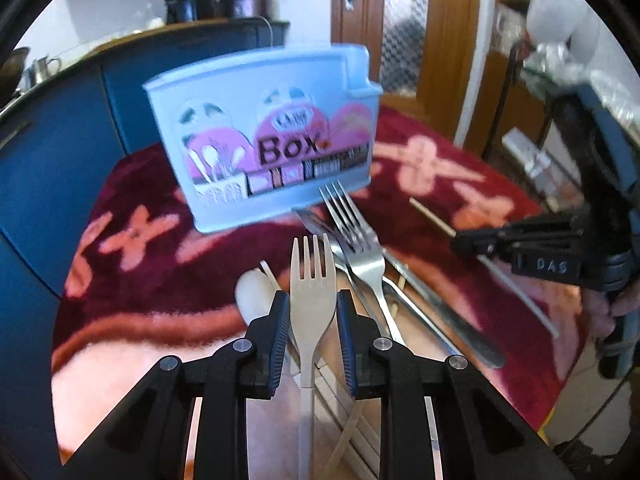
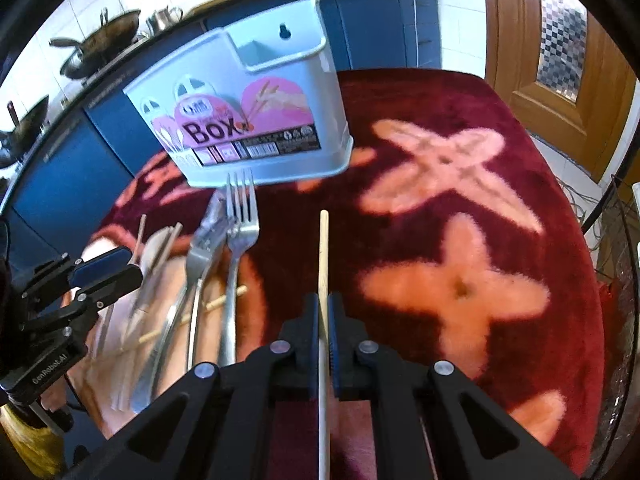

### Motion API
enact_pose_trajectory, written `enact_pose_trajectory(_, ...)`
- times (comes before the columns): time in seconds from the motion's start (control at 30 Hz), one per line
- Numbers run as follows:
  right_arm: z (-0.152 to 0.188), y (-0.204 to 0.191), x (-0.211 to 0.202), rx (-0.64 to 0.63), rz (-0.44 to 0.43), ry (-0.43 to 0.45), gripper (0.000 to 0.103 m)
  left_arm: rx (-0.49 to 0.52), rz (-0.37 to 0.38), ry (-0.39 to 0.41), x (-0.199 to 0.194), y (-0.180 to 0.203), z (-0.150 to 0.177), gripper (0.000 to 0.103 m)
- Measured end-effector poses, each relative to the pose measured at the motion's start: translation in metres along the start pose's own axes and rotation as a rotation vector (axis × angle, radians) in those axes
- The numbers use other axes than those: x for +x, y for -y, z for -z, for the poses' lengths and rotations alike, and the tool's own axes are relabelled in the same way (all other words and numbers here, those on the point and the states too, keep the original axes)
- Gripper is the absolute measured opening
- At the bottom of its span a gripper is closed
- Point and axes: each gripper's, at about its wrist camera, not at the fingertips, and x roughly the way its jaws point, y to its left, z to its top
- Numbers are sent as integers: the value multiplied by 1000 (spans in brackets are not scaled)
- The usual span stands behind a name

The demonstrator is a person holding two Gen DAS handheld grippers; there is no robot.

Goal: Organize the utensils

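Over the cutlery, right hand-held gripper (image 2: 324,312) pinches chopstick (image 2: 323,248).

The box (image 2: 244,108) stands on the cloth (image 2: 460,208); forks (image 2: 240,216) lie just before it, a chopstick (image 2: 323,248) to their right.

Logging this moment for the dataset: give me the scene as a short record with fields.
surface: dark red cloth with pink flower shapes
container: pale blue utensil box, upright beyond the utensils
left gripper: open, fingers either side of a fork, not clamped
right gripper: shut on a wooden chopstick
loose pile: metal forks, a white spoon and more chopsticks, lying in front of the box
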Motion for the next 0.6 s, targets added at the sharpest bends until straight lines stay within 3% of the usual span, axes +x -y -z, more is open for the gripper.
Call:
enact_pose_trajectory(0.47,-7,-29,-64,-17,-77,284,6,-172,41,241,-61,-27,3,23)
enact_pose_trajectory(0.5,-8,-31,-67,-22,-77,299,6,-177,39,256,-64,-28,3,6)
enact_pose_trajectory(0.6,-12,-38,-75,-37,-74,338,6,-204,47,295,-77,-35,-1,2)
